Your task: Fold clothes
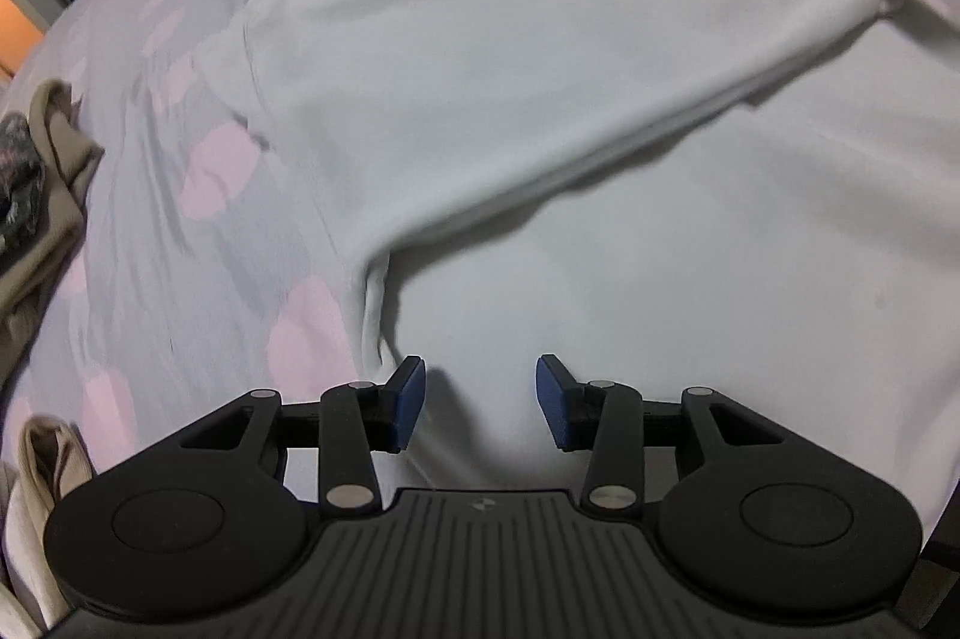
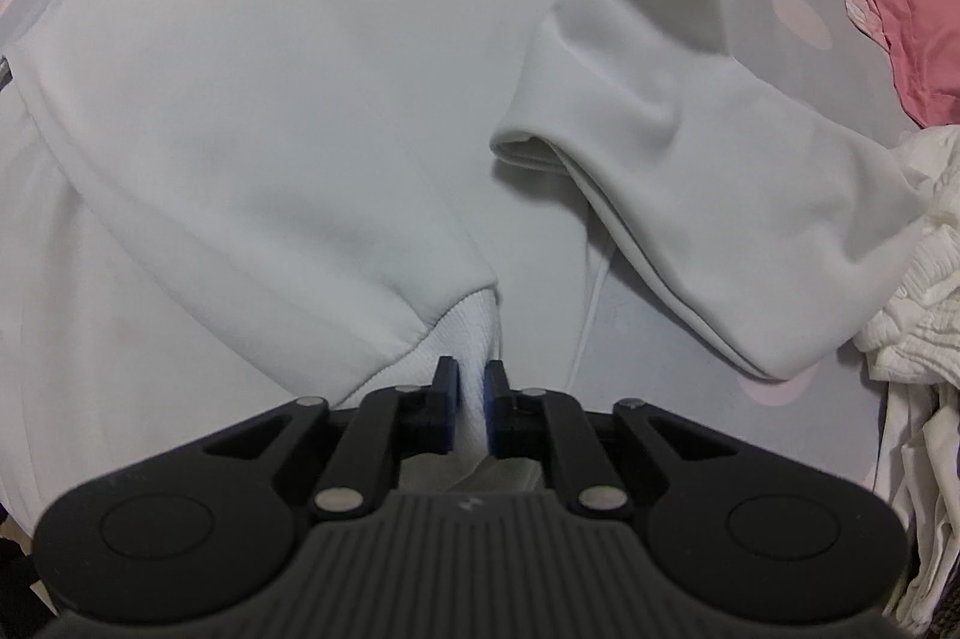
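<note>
While one white sweatshirt (image 2: 252, 111) lies flat, right gripper (image 2: 471, 411) jaws pinching its cuff (image 2: 462, 333), left gripper (image 1: 480, 402) jaws open.

- Both views are moderately lit by soft, cool, even light; the white sweatshirt (image 1: 540, 57) reads pale grey-blue, without glare.
- Left wrist view: a dark soft-edged shadow lies under the folded sleeve (image 1: 600, 123) across the centre; the fabric and the flowered bedsheet (image 1: 198, 219) are smeared by motion blur.
- A warm orange patch glows at the left edge; the upper-left corner is black.
- Right wrist view is sharper: the ribbed cuff (image 2: 462, 333) shows its texture, and a shadow sits beneath the other sleeve (image 2: 690, 147).
- Fisheye bending curves the edges in both, with dark corners.
</note>
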`<state>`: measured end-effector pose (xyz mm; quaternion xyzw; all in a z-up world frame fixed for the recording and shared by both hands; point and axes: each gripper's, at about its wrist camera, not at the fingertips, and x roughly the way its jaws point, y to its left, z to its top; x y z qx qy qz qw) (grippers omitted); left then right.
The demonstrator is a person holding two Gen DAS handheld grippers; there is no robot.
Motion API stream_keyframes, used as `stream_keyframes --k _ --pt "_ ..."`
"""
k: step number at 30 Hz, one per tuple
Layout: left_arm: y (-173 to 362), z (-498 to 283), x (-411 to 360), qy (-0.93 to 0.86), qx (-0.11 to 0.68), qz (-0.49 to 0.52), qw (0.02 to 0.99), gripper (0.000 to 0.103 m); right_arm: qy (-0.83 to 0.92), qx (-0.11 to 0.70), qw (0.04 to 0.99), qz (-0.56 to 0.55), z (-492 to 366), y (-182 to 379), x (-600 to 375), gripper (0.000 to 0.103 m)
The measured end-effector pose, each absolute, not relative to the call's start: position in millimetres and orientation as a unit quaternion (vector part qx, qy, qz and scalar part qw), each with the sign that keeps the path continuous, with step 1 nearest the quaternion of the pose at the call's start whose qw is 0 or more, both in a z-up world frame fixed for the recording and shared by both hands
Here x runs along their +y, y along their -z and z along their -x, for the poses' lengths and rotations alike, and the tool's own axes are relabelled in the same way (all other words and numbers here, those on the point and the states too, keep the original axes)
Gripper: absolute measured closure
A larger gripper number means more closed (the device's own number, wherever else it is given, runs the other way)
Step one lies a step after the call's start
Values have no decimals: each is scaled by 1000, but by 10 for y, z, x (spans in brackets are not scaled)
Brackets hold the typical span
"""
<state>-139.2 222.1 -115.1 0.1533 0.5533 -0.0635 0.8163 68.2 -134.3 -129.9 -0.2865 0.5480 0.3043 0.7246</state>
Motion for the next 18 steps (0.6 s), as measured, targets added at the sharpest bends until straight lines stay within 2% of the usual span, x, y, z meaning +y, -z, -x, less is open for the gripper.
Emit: stream_keyframes --k 2,5,8,10,18 --pt "1079 1370 2234 62 538 -149 827 64 -298 530 735 301 -680 1208 -1345 65" --pt "960 1314 2289 48 505 -140 850 64 -285 489 763 313 -672 1032 -1334 64" --pt "876 1262 2327 32 464 -138 874 64 -329 461 782 262 -644 896 -1308 64" --pt "857 1217 2321 25 441 -148 885 64 -369 469 765 243 -584 954 -1224 64" --pt "898 963 2124 29 408 -165 897 64 -418 471 701 335 -127 1394 -835 63"
